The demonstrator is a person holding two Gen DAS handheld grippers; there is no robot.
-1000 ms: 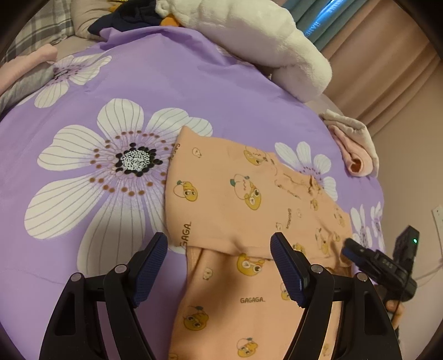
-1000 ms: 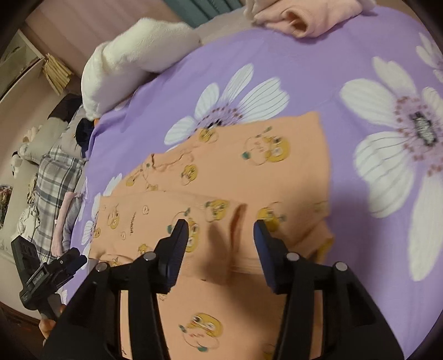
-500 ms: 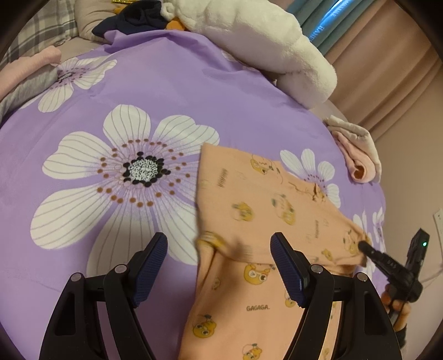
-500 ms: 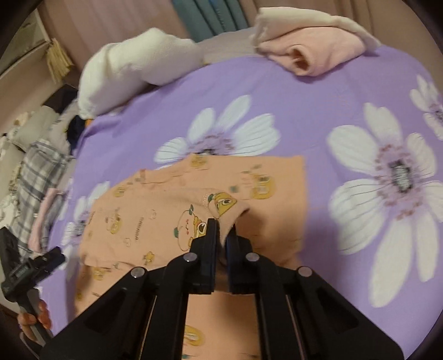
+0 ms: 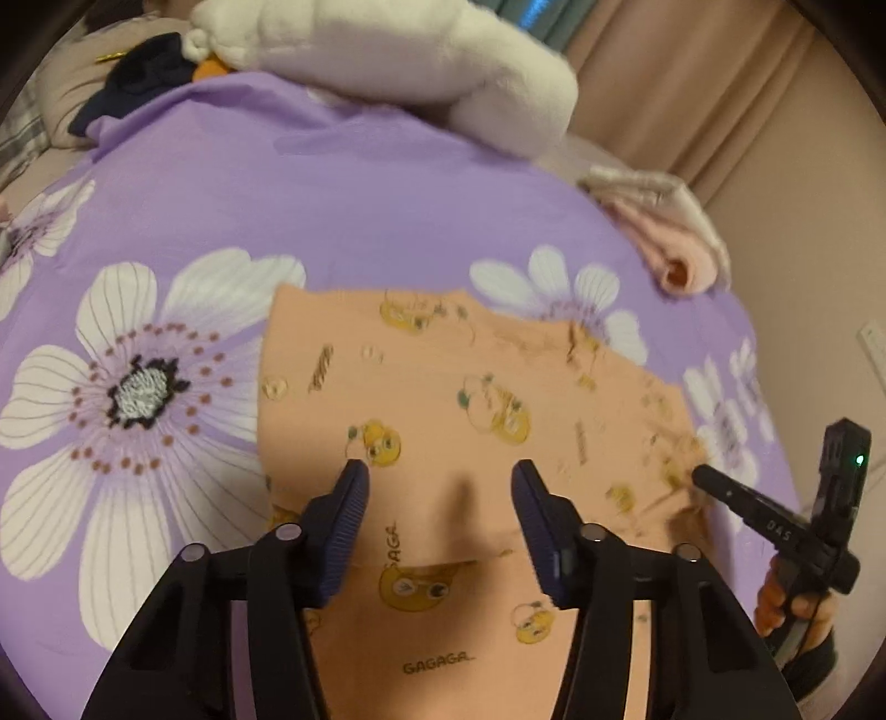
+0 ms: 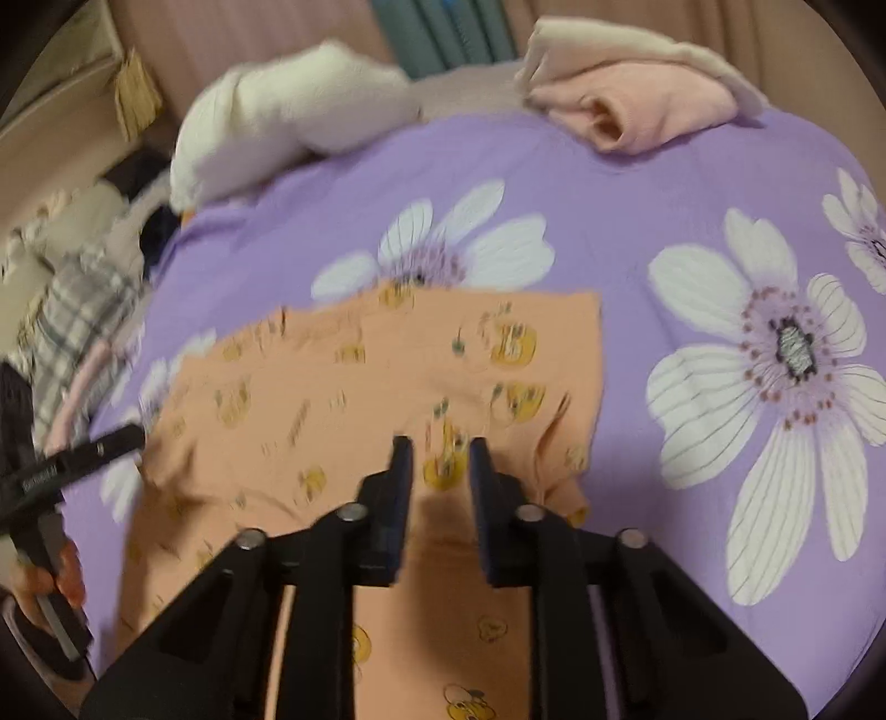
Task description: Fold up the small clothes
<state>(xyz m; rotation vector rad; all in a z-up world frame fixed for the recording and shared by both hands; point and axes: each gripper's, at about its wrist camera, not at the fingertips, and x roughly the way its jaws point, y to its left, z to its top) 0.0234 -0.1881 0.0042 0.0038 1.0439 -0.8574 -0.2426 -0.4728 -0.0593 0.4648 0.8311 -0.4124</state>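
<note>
An orange garment point(image 5: 443, 421) printed with yellow cartoon figures is spread on a purple bedsheet point(image 5: 343, 210) patterned with white flowers. The left gripper point(image 5: 437, 484) is held above it, fingers parted, nothing between them. The right gripper point(image 5: 775, 515) is seen at 4 o'clock, at the garment's edge. A rolled pink cloth point(image 5: 673, 249) lies at 2 o'clock, a white plush blanket point(image 5: 398, 50) at 12 o'clock.

Beige curtains point(image 5: 692, 94) behind purple floral bedspread point(image 5: 343, 183)

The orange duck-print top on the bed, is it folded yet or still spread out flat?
Partly folded: the orange top has a flap doubled over its lower part, the edge crossing between the left gripper fingers.
</note>
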